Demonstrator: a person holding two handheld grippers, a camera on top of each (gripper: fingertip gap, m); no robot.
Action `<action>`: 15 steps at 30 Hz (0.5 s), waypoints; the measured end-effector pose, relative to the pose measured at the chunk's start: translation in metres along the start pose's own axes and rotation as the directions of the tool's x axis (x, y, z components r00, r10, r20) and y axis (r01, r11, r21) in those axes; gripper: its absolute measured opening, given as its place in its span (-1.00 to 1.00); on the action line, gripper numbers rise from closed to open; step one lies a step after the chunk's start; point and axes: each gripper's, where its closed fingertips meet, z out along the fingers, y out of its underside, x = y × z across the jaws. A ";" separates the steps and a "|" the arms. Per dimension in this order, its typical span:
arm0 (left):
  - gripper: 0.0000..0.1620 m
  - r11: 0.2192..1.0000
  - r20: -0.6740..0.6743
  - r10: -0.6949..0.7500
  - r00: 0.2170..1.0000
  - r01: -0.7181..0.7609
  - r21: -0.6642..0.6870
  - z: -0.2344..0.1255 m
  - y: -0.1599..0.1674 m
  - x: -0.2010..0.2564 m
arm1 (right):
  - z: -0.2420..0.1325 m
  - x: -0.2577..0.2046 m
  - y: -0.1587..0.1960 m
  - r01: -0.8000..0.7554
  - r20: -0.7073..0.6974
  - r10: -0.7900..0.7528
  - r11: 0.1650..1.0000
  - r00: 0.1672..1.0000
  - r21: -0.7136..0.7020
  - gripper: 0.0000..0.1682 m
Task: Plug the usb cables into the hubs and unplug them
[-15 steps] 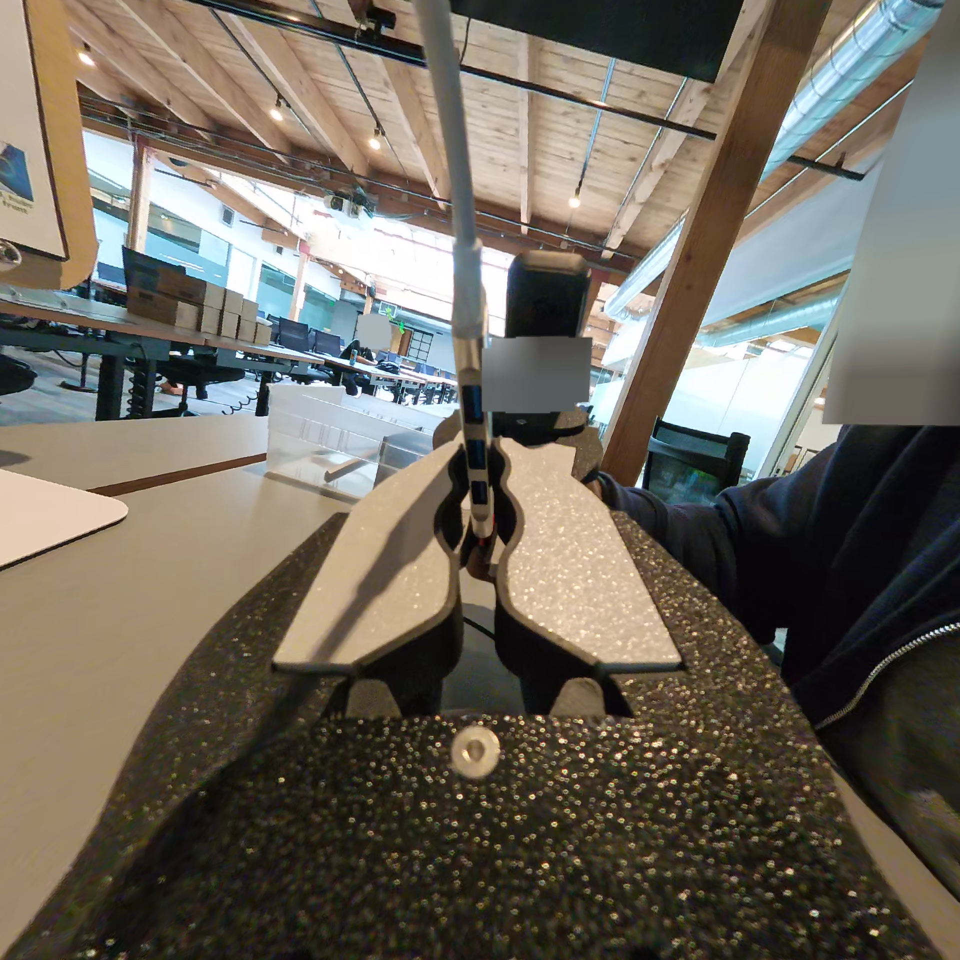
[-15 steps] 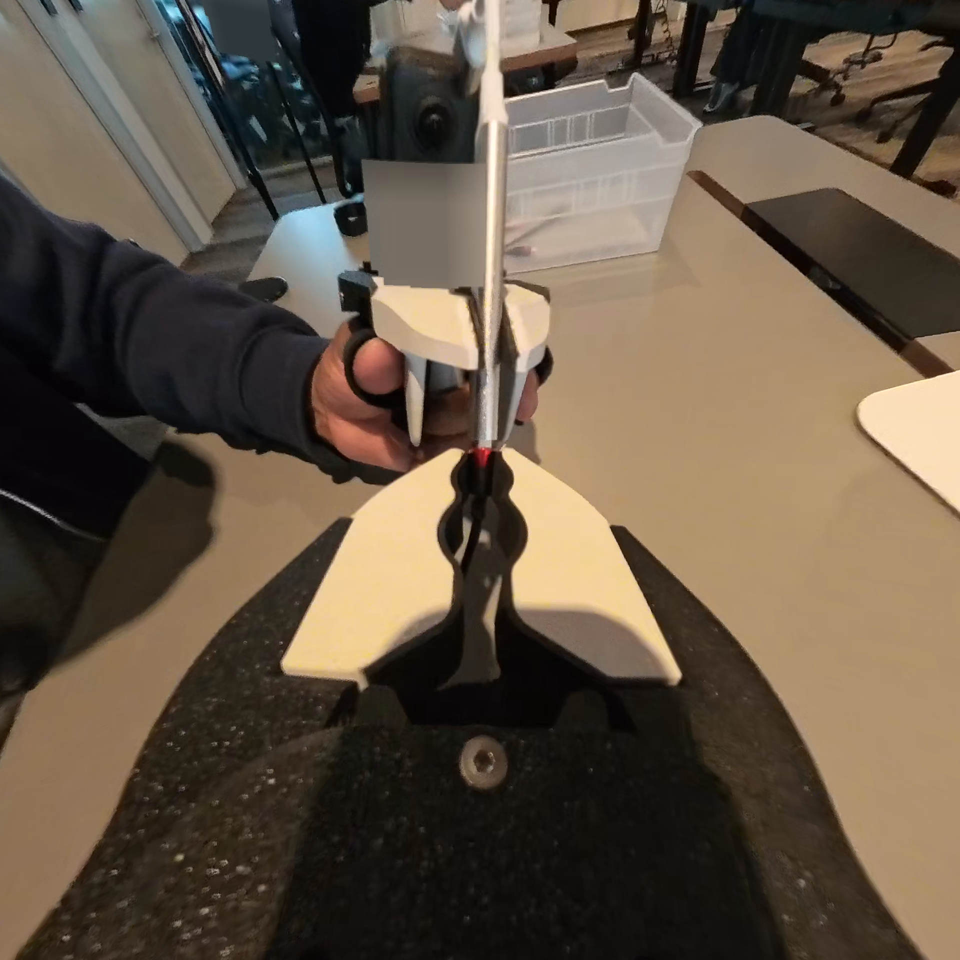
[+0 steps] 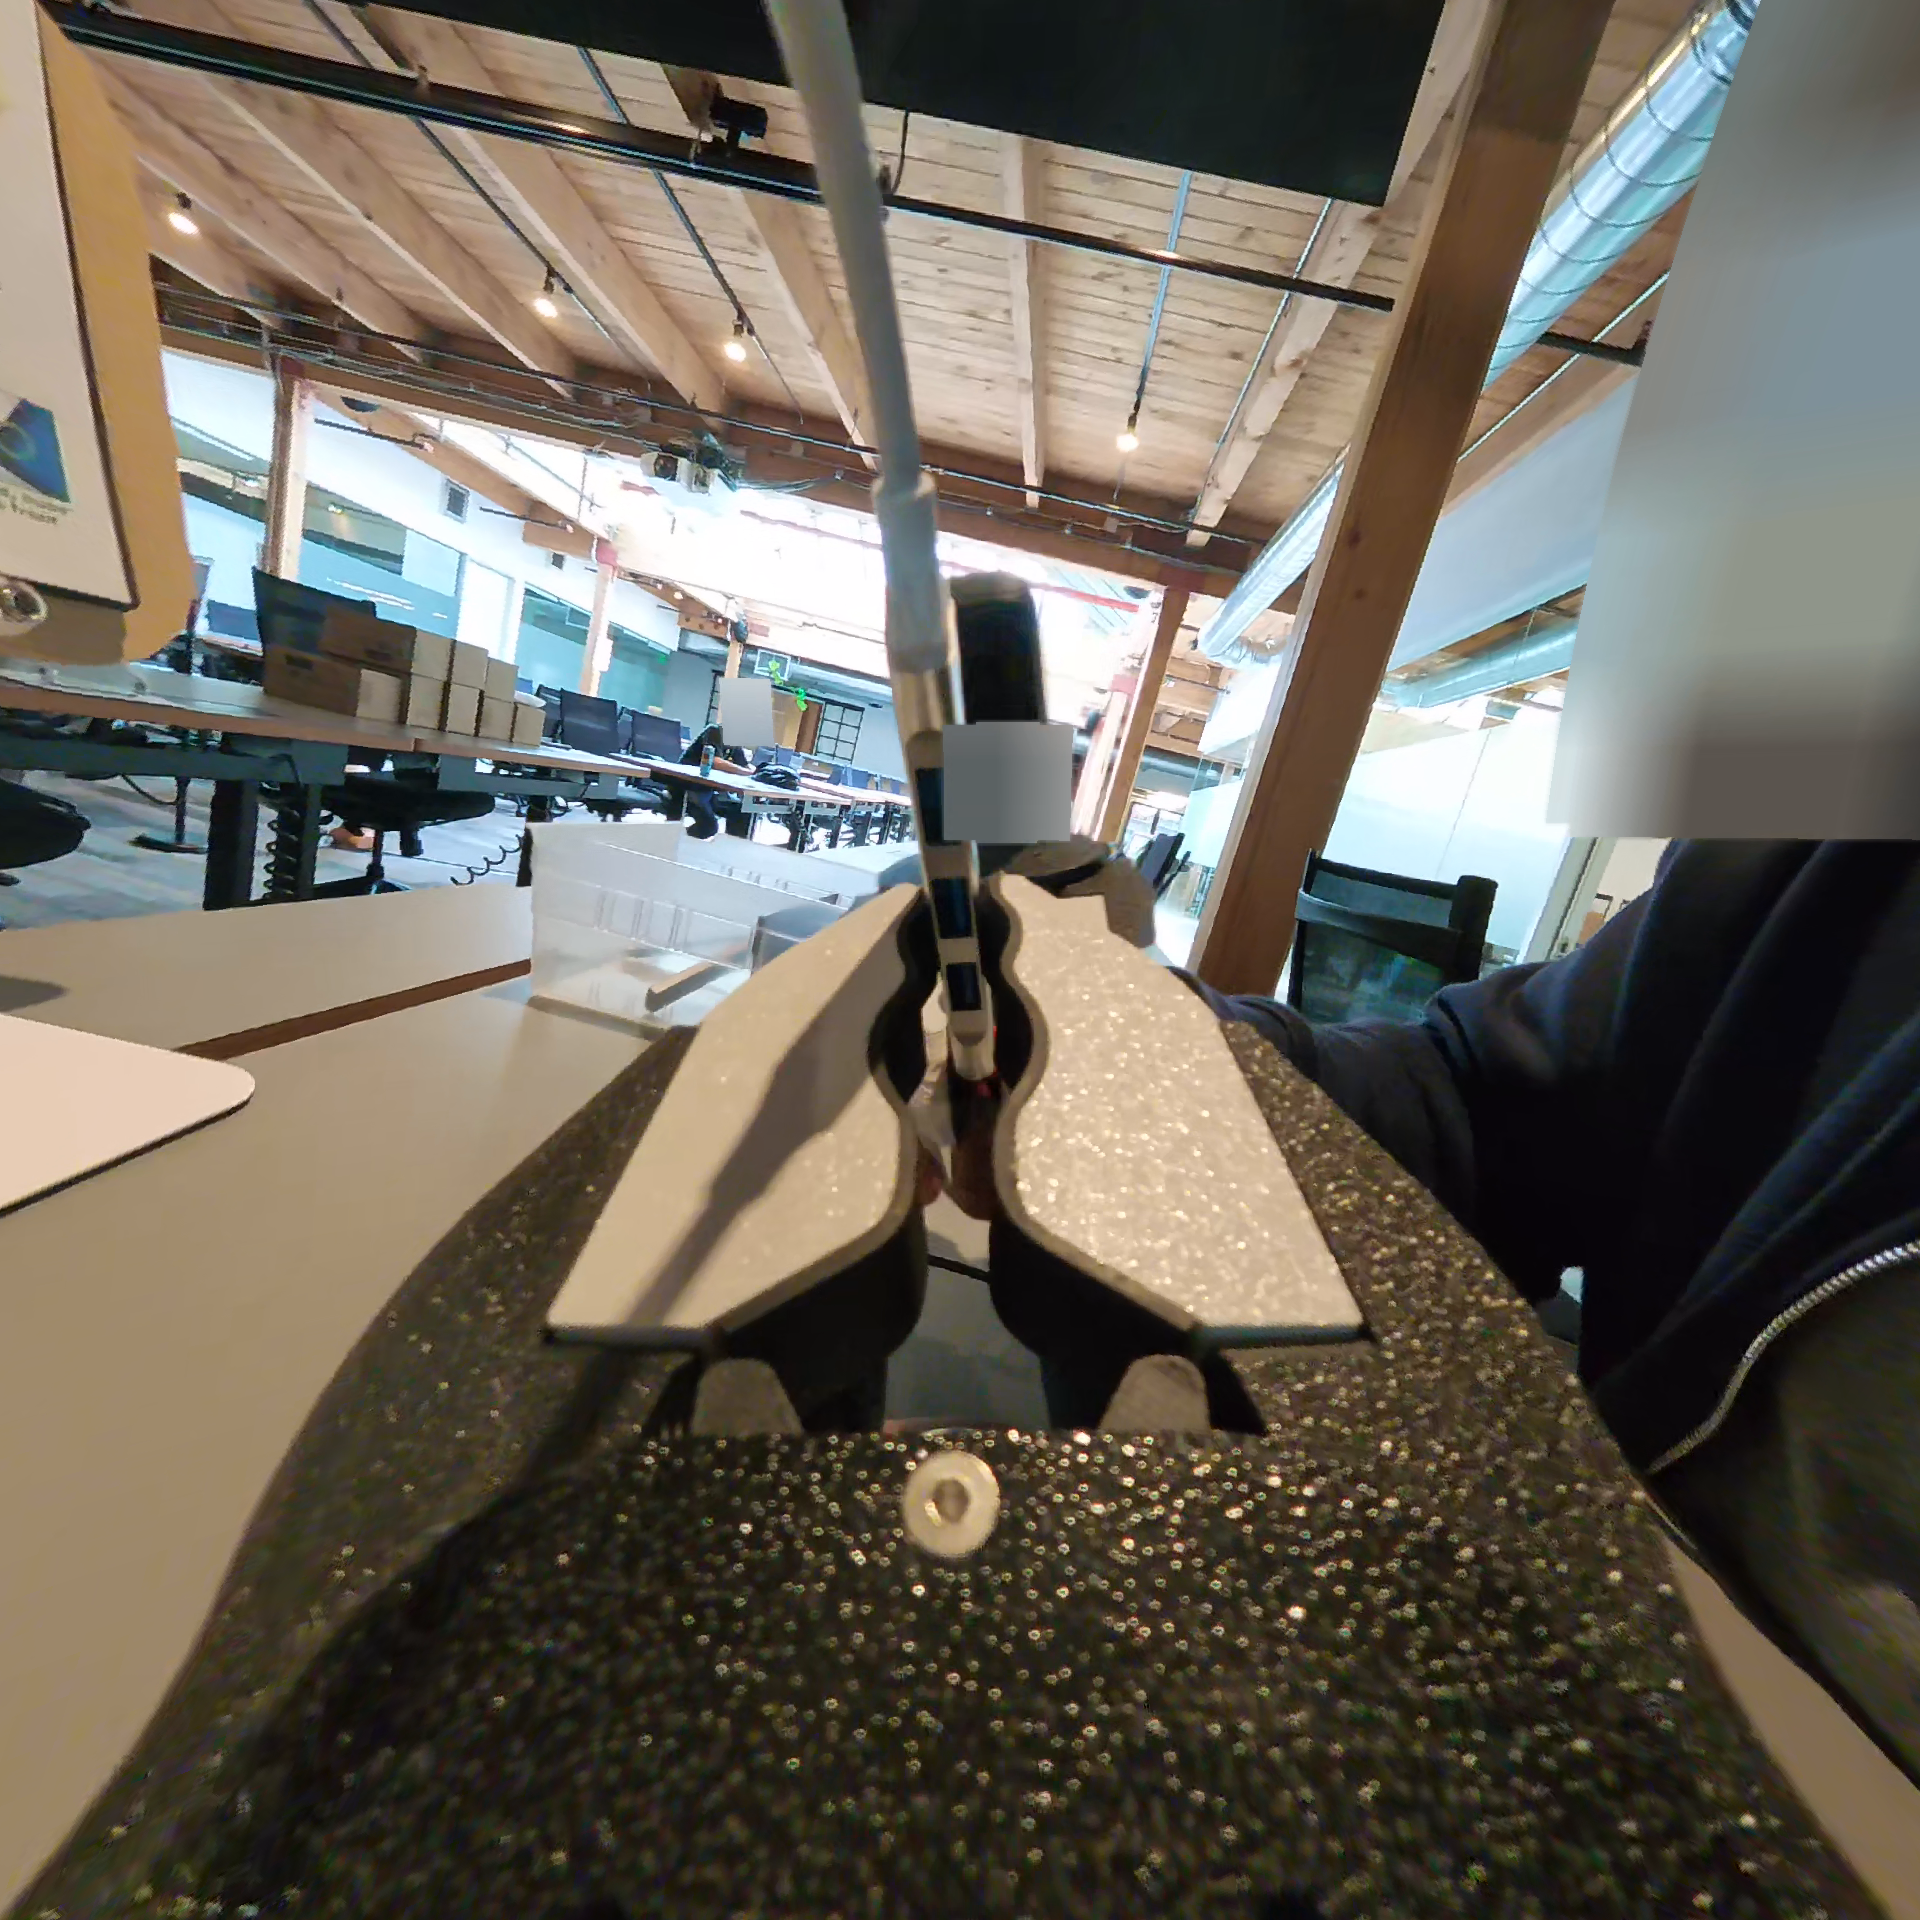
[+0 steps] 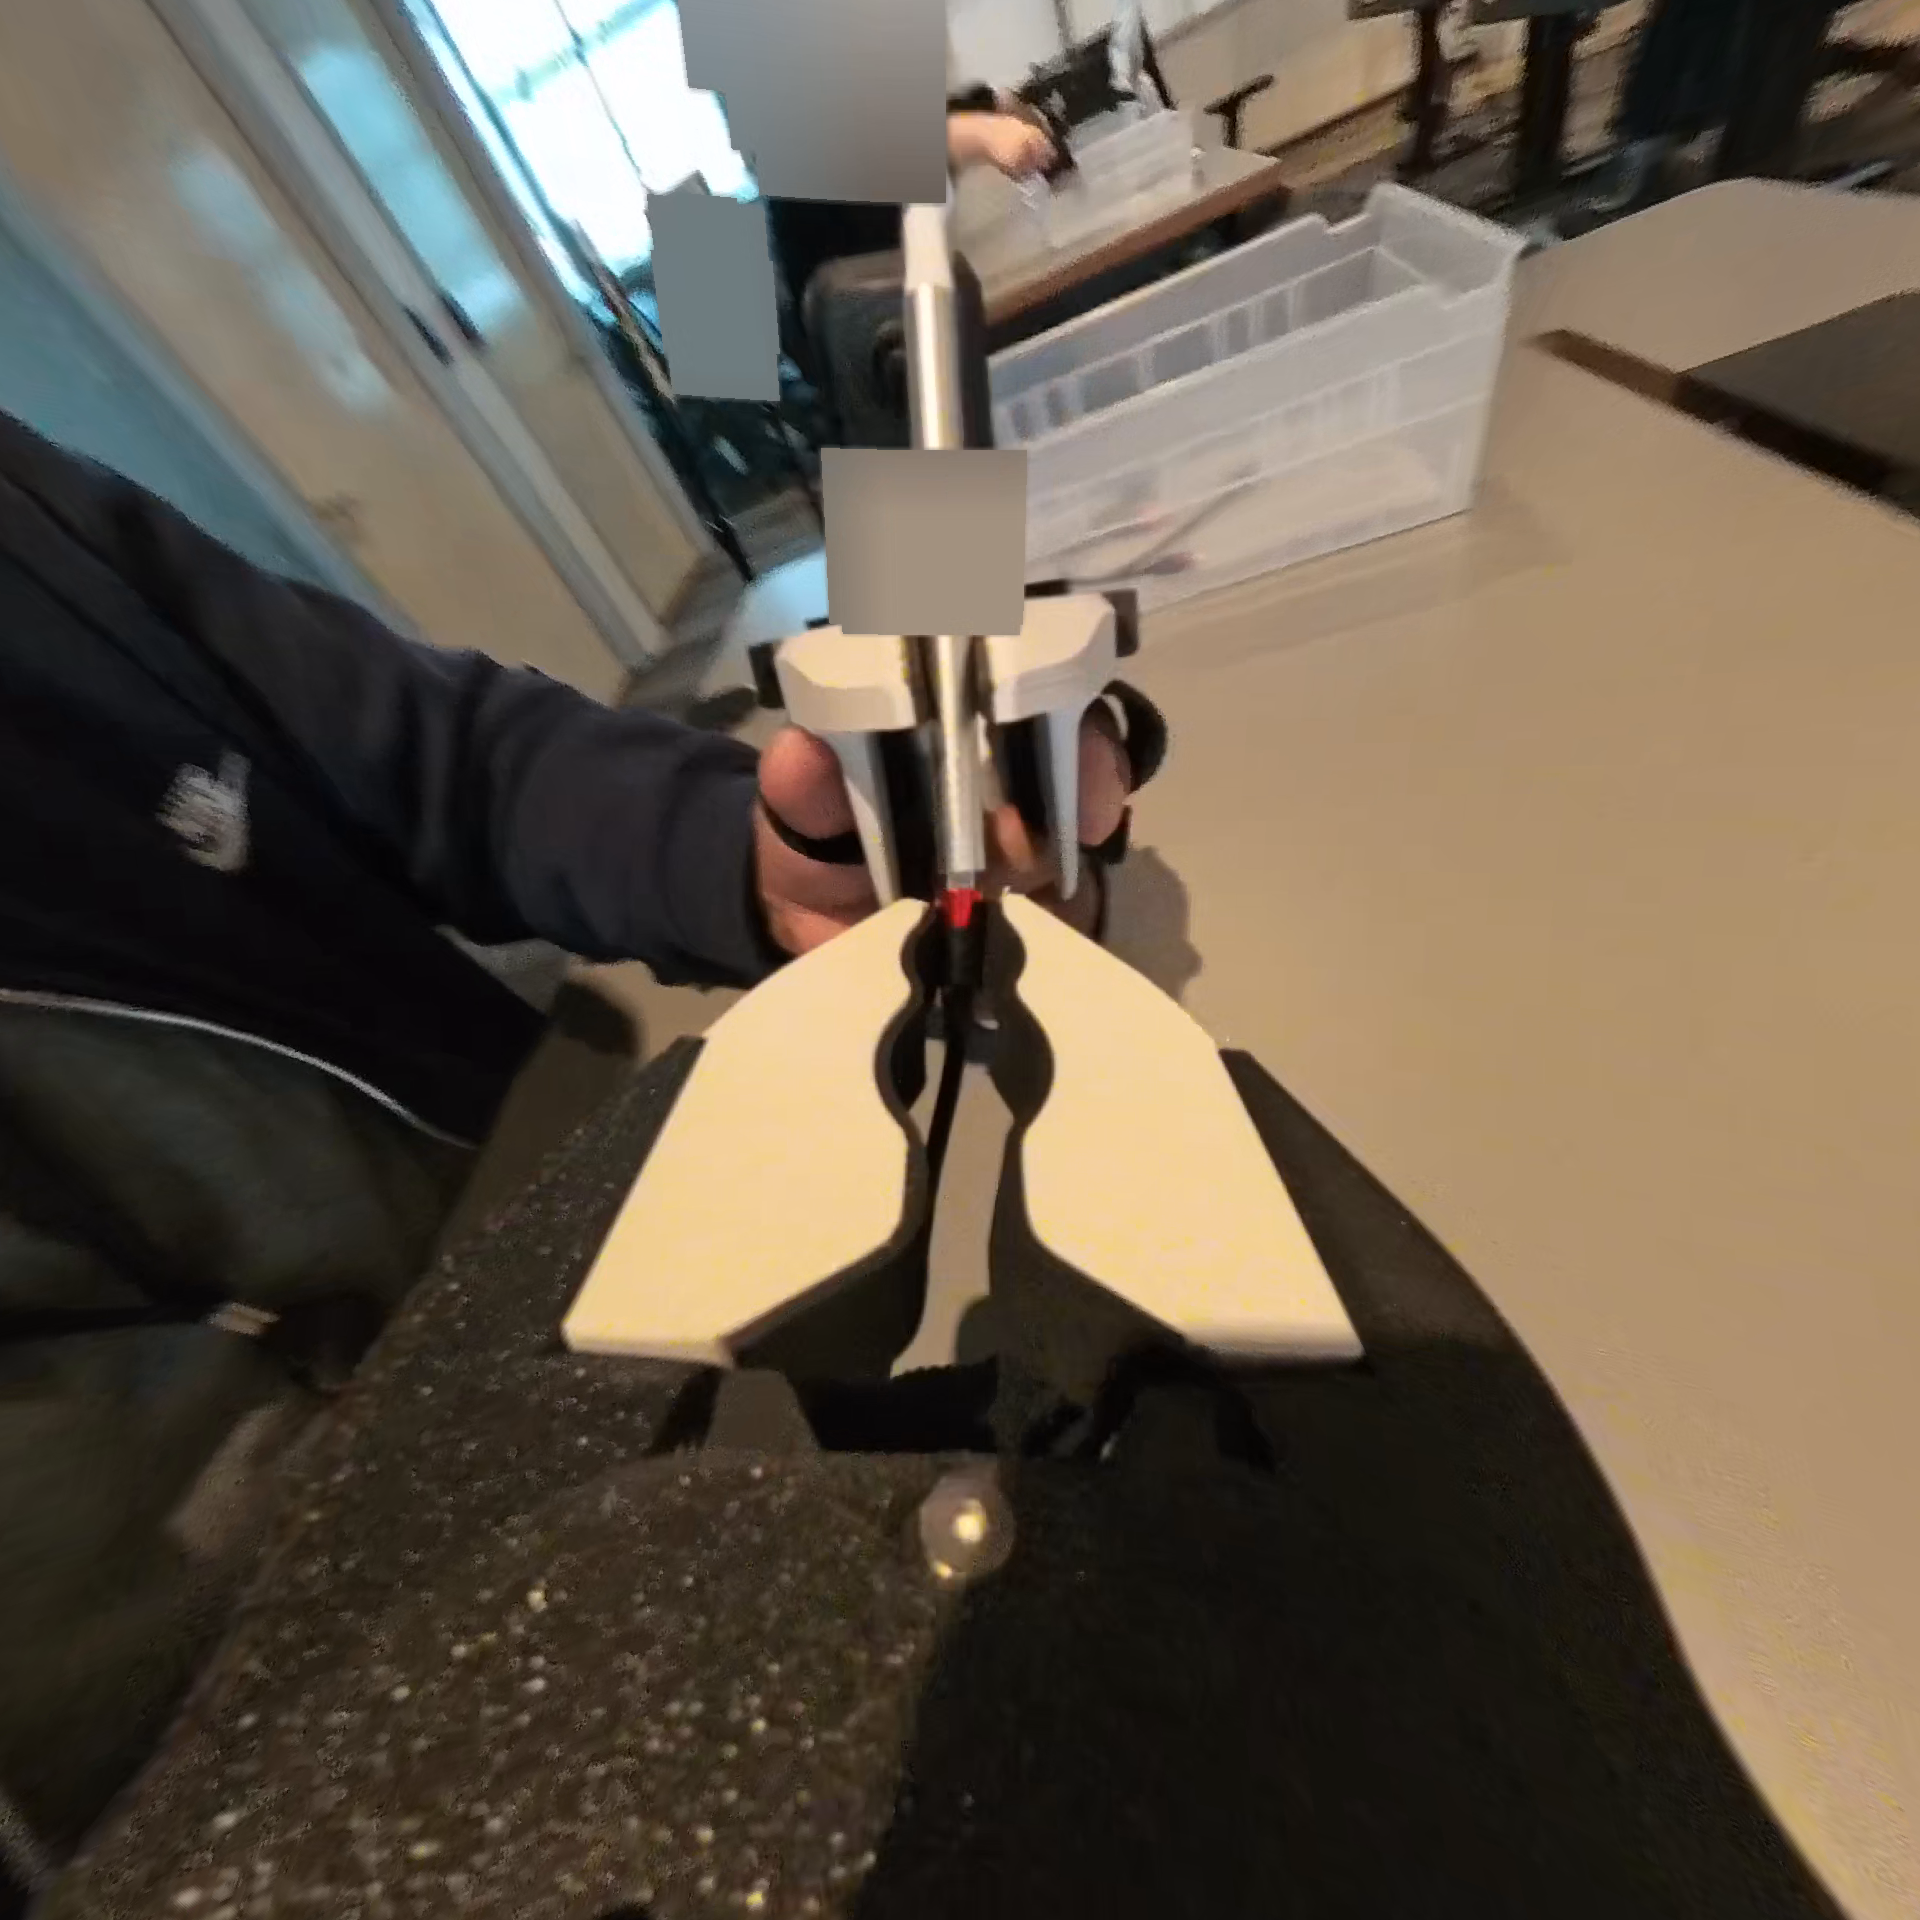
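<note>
I have the two grippers nose to nose above the grey desk (image 4: pixel 1558 935). My left gripper (image 3: pixel 961 904) is clamped on the slim silver metal USB hub (image 3: pixel 951 914), a flat stick with blue ports along its edge and a pale grey cable (image 3: pixel 842 229) running up out of view. My right gripper (image 4: pixel 956 914) is pinched on the black USB plug with a red tip (image 4: pixel 956 920), its thin black cable (image 4: pixel 940 1101) trailing back between the fingers. In the right wrist view the red tip meets the hub's near end; I cannot tell whether it is seated or only touching.

I judge both pieces light. The hub looks rigid and smooth, so it could slide or twist in a flat grip; holding it across its broad faces, near the port in use, should resist the push. The plug body is short and stiff, and that is the place to grip; the cable behind it is limp and would buckle or strain if pulled. Misalignment could bend the connector, so I would keep it straight.

A clear plastic bin (image 4: pixel 1299 395) sits farther back on the desk.
</note>
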 end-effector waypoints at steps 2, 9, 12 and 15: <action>-0.90 1.000 0.011 -0.002 1.000 0.002 -0.008 0.000 0.001 -0.002 | 0.000 -0.001 0.000 -0.046 0.038 0.045 0.999 0.998 0.028 -0.90; -0.91 1.000 0.008 -0.004 1.000 0.004 -0.009 0.000 0.001 -0.002 | -0.002 0.001 0.001 0.019 -0.021 -0.020 1.000 1.000 -0.020 -0.91; -0.91 1.000 0.014 -0.018 1.000 0.018 -0.003 -0.001 0.001 -0.003 | -0.001 0.002 0.001 -0.004 -0.009 0.004 1.000 1.000 -0.005 -0.91; -0.91 0.999 0.015 -0.035 0.999 0.035 0.008 -0.001 0.001 -0.004 | -0.002 0.004 0.001 0.066 -0.063 -0.068 0.997 0.996 -0.033 -0.91</action>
